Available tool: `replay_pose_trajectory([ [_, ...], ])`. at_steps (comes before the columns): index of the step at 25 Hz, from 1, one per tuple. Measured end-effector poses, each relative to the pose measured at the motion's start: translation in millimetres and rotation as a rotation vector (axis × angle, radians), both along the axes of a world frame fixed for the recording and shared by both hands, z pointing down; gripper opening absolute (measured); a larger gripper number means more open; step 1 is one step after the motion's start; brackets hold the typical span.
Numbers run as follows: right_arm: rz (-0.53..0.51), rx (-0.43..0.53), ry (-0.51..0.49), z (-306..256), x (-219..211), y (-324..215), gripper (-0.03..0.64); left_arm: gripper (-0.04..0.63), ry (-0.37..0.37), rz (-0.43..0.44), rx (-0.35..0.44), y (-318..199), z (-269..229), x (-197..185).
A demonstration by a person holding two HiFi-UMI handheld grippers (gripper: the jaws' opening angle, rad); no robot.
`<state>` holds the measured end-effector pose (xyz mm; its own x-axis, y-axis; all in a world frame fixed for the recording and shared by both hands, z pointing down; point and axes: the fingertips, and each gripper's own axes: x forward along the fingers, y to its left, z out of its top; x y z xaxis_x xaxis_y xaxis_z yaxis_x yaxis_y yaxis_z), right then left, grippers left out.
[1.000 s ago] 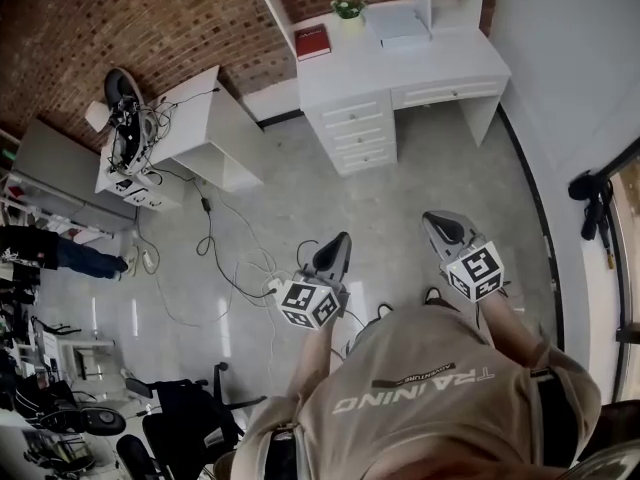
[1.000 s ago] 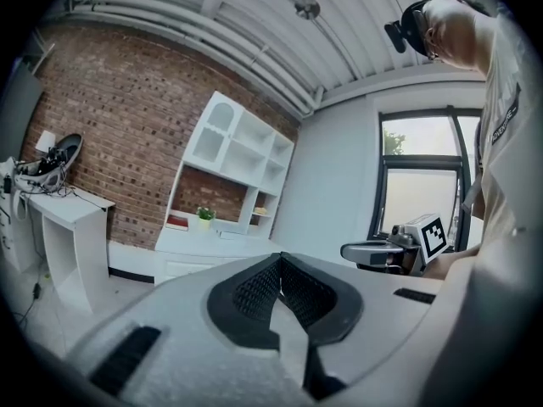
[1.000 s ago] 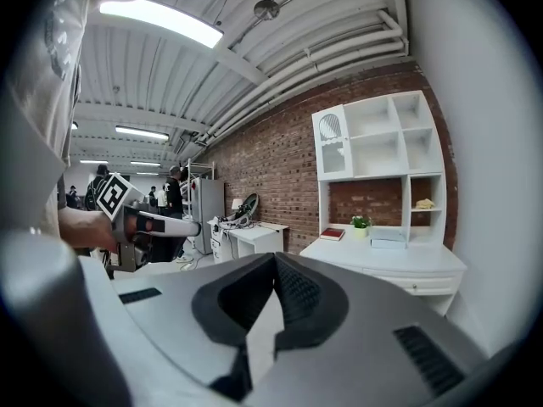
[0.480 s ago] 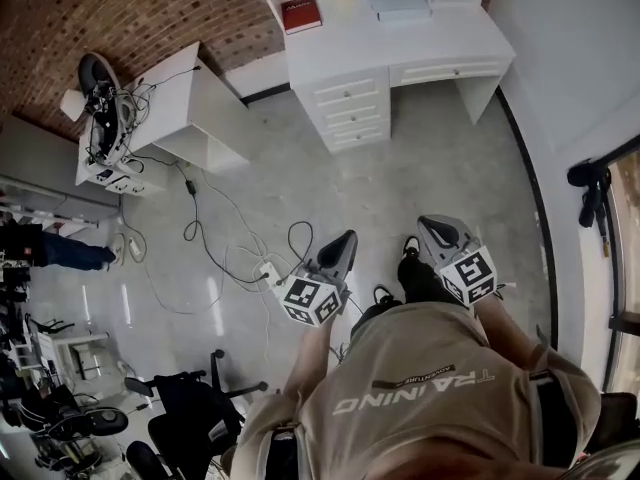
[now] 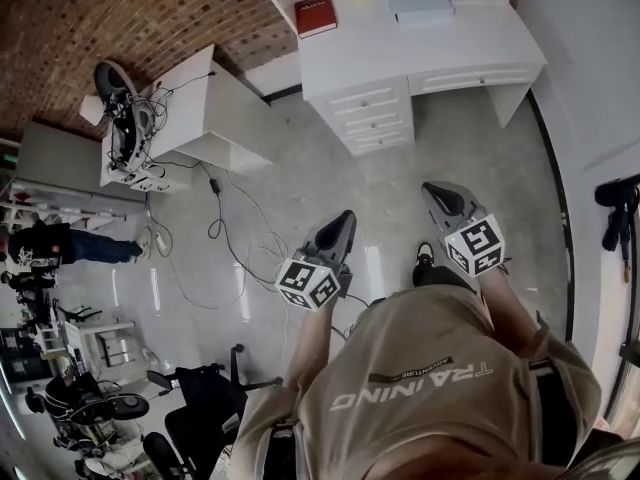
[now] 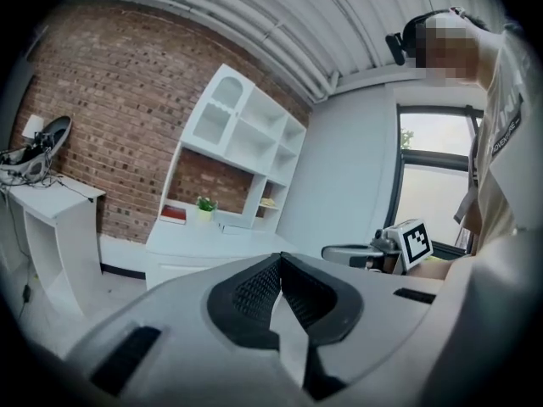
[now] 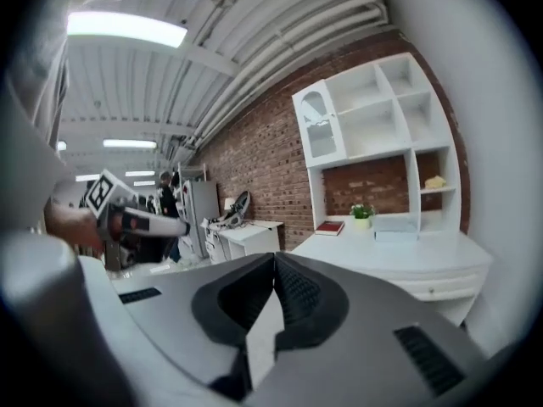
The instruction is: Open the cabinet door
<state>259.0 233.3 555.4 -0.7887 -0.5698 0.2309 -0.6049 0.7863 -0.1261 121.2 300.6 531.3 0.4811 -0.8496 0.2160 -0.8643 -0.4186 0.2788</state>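
Hovering over the floor (image 5: 330, 168), your left gripper (image 5: 344, 220) and right gripper (image 5: 432, 193) are pressing their fingers together on nothing; the arched cabinet door (image 7: 316, 130) is sitting at upper centre, above the white surface (image 7: 399, 248).

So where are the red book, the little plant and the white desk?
red book (image 5: 316, 15), head view, middle of its cover.
plant (image 7: 362, 210), right gripper view, on its green leaves.
white desk (image 5: 400, 48), head view, bare part of its top.
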Motion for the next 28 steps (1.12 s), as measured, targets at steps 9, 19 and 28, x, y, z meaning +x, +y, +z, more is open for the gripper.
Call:
replay_pose_trajectory([
  [9, -0.062, -0.022, 0.05, 23, 10, -60, 0.012, 0.009, -0.063, -0.072, 0.017, -63, -15, -2],
  [19, -0.093, -0.02, 0.121, 42, -21, -95, 0.012, 0.008, -0.011, -0.095, -0.069, -94, 22, -30],
  [28, -0.045, 0.039, 0.177, 31, -50, -171, 0.012, 0.009, 0.037, -0.006, 0.052, -201, 1, -48],
])
